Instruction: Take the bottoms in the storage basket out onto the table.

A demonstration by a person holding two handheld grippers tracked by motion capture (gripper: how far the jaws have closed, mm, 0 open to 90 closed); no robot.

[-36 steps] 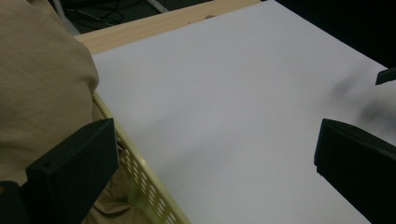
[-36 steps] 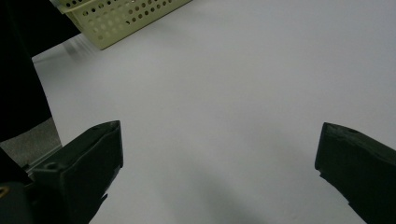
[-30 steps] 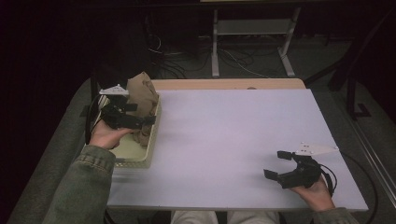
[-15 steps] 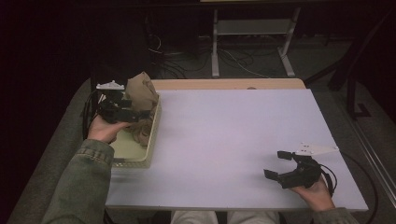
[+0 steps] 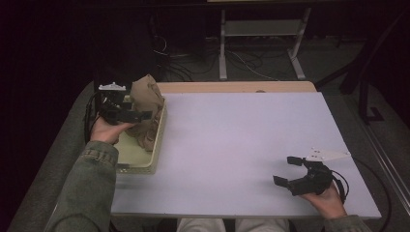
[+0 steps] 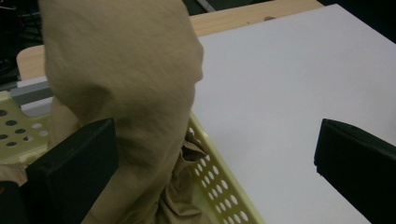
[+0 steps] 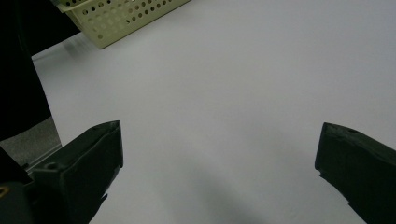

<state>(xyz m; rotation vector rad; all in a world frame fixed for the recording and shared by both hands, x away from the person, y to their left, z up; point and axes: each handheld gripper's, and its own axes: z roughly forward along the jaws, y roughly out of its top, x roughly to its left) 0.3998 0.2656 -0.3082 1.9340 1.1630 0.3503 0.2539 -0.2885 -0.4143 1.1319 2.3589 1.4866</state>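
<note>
The tan cloth (image 5: 148,111) sits heaped in the yellow basket (image 5: 145,163), piled against its far end and spilling over the wall that faces the white table (image 5: 241,145). The left gripper (image 6: 210,154) hovers at that pile, jaws wide apart — nothing pinched yet, so the grab is still to come. The right gripper (image 5: 290,172) waits well away from the basket, jaws spread, holding nothing.
</note>
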